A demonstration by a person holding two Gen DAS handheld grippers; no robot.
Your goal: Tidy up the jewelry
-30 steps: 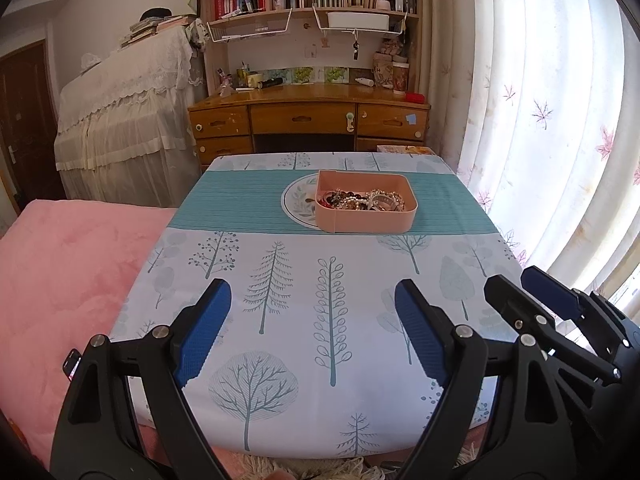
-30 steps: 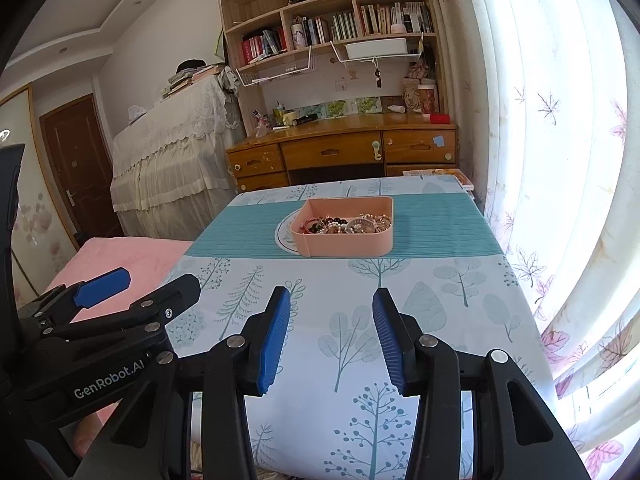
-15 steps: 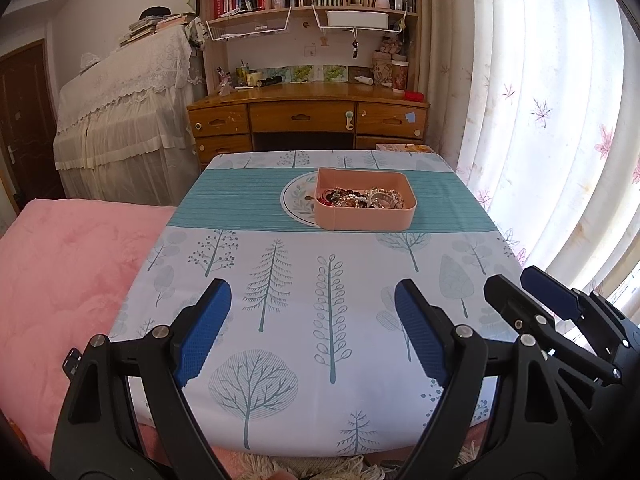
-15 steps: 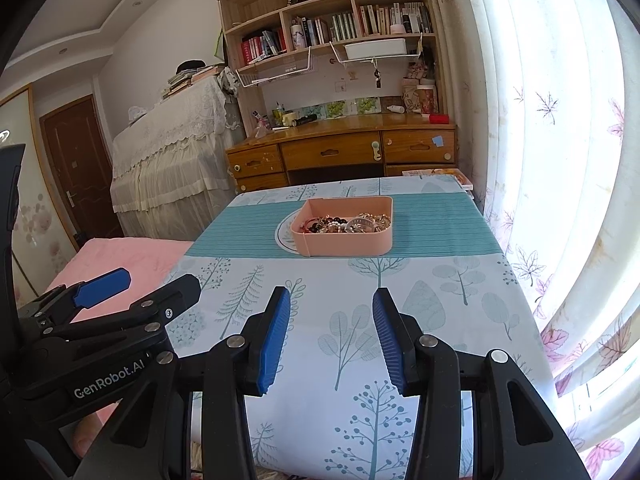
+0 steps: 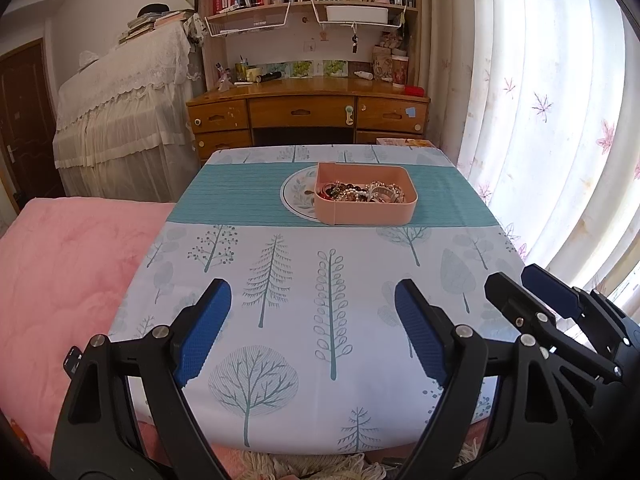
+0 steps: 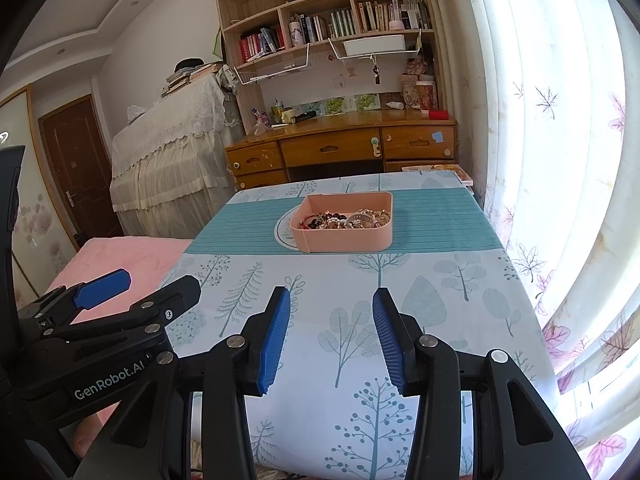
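A pink box full of tangled jewelry sits on the teal band at the far middle of the table, partly over a round white plate. The box, the jewelry and the plate also show in the right wrist view. My left gripper is open and empty above the near part of the table, far short of the box. My right gripper is open and empty, also near the front edge. Each gripper shows beside the other: the right gripper, the left gripper.
The table wears a tree-print cloth. A pink blanket lies to its left. A wooden desk with bookshelves stands behind. A curtained window runs along the right. A lace-covered piece of furniture stands at back left.
Both views have shifted very slightly; the box sits a touch lower in the left wrist view. Both grippers stay open and empty.
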